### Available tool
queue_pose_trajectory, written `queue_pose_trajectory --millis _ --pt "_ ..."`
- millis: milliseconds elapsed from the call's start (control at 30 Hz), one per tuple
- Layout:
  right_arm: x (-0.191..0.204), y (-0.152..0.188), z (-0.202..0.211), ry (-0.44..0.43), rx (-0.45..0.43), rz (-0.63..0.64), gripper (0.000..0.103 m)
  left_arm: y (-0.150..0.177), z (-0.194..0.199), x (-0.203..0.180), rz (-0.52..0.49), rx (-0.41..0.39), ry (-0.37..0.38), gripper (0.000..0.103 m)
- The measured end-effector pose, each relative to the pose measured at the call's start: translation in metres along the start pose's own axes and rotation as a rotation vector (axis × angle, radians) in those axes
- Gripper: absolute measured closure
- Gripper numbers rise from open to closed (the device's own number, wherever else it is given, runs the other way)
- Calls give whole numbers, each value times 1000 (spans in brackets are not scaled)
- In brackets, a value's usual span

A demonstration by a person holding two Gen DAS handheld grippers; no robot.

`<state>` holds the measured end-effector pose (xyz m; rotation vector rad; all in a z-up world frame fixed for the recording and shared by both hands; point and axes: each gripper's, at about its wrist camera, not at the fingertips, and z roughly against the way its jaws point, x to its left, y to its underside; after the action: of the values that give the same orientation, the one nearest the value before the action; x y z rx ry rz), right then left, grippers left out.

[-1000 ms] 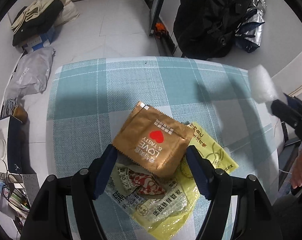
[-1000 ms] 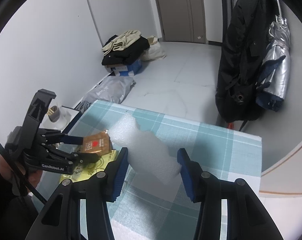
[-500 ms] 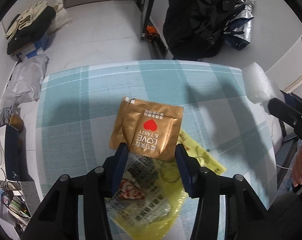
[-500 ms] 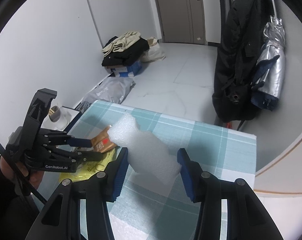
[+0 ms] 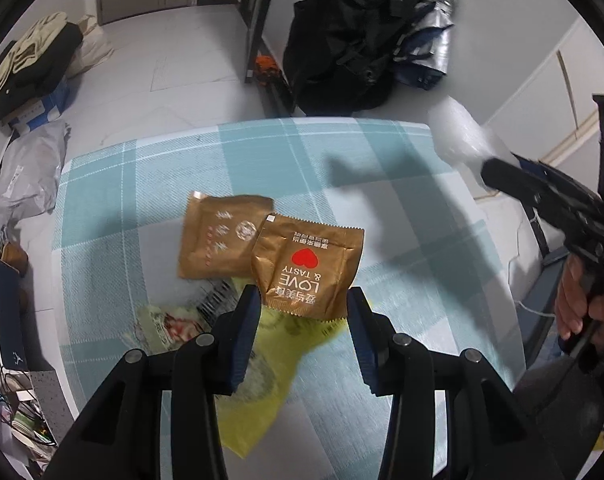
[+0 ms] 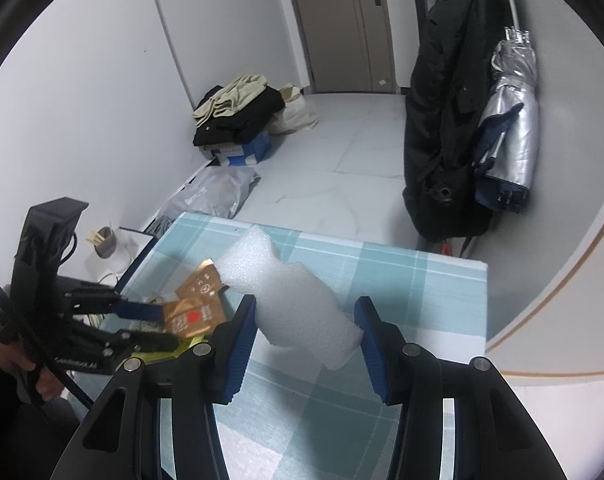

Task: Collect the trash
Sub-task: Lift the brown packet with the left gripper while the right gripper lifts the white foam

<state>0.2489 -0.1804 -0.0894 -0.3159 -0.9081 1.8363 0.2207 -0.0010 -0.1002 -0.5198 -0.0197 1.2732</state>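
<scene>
My left gripper point(image 5: 302, 296) pinches a gold snack packet point(image 5: 307, 268) with a red heart by its lower edge, and its jaws are still closing on it. The packet hangs just above the checked table point(image 5: 142, 184). A second brown packet point(image 5: 222, 236) lies flat behind it. Under the fingers lie a yellow wrapper point(image 5: 258, 396) and a clear printed wrapper point(image 5: 170, 324). My right gripper point(image 6: 305, 312) is shut on a white foam piece point(image 6: 298, 292), held over the table's right side. The right wrist view shows the left gripper point(image 6: 166, 324) with the gold packet point(image 6: 194, 316).
A black coat point(image 6: 449, 120) and a silver umbrella point(image 6: 509, 120) hang beyond the table's far edge. On the floor lie a pile of clothes on a box point(image 6: 238, 120) and a grey bag point(image 6: 214, 196). A cup with sticks point(image 6: 102, 240) stands left of the table.
The left jaws closed on the gold packet and lifted it off the pile, uncovering the second brown packet. The right gripper drifted a little with the foam still in it.
</scene>
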Motion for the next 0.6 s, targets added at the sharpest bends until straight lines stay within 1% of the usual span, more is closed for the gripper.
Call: queue_pose_trajectory --millis 200,367,467,600 --pt "-6 4 9 10 -8 -19 55 12 5 -9 -24 21 21 64" --pt "-4 10 14 22 -6 -1 55 19 9 -13 -31 14 -9 64" --pt "-5 13 19 27 -11 1 55 20 10 -14 -30 8 -12 64" --pt "-11 14 24 34 -18 -21 55 23 12 -18 -29 6 8 64"
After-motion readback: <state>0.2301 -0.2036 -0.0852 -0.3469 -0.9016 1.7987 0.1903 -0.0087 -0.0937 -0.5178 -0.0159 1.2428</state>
